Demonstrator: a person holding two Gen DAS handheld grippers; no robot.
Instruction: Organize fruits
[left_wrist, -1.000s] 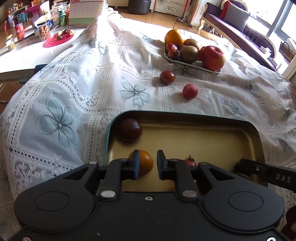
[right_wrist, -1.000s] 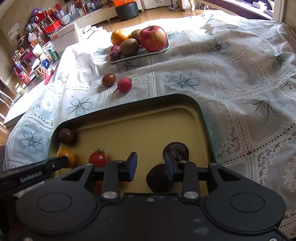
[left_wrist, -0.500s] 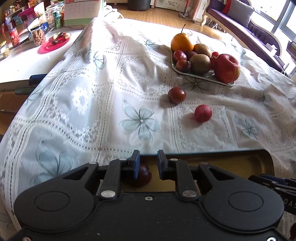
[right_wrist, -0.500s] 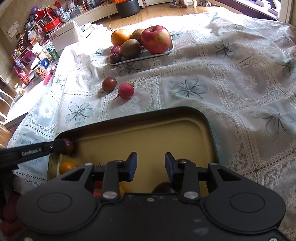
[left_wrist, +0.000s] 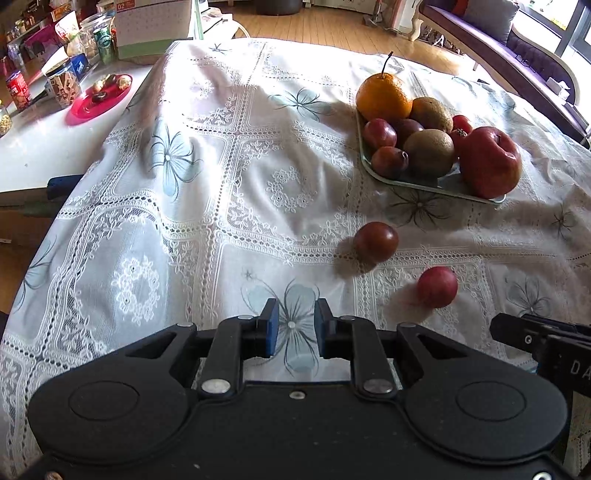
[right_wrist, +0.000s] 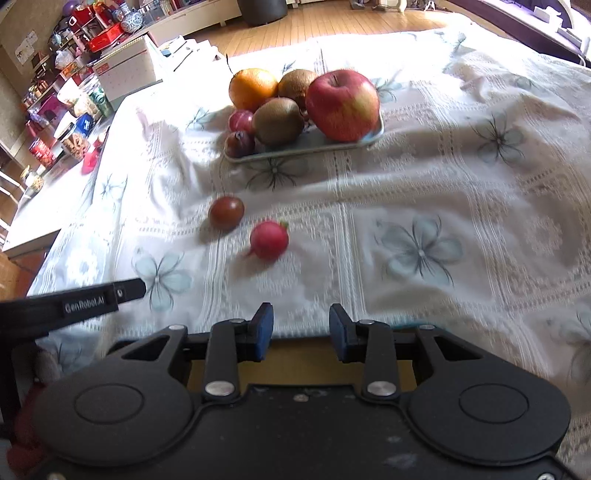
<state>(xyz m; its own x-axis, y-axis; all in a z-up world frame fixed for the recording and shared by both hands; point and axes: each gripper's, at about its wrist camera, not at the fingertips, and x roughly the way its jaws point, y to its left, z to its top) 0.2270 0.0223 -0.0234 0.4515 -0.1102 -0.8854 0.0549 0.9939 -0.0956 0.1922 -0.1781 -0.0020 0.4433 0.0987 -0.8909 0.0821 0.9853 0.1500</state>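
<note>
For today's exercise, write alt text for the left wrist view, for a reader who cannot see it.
The open, empty left gripper hangs over a white lace tablecloth. Ahead to the right lie a dark tomato and a red radish, loose on the cloth, with a tray of fruit beyond.

Strong daylight from the windows, far right. Lace tablecloth (left_wrist: 258, 177) blown out to glare along its far edge in the right wrist view (right_wrist: 424, 48). Fruit throws soft shadows toward the near-left: dark tomato (left_wrist: 375, 242), radish (left_wrist: 437, 287). Left wrist view sharp. Right wrist view smeared by motion blur; radish (right_wrist: 269, 240) and cloth pattern soft. Fisheye bends the room at the edges. Both claw bodies dark, underexposed.
</note>
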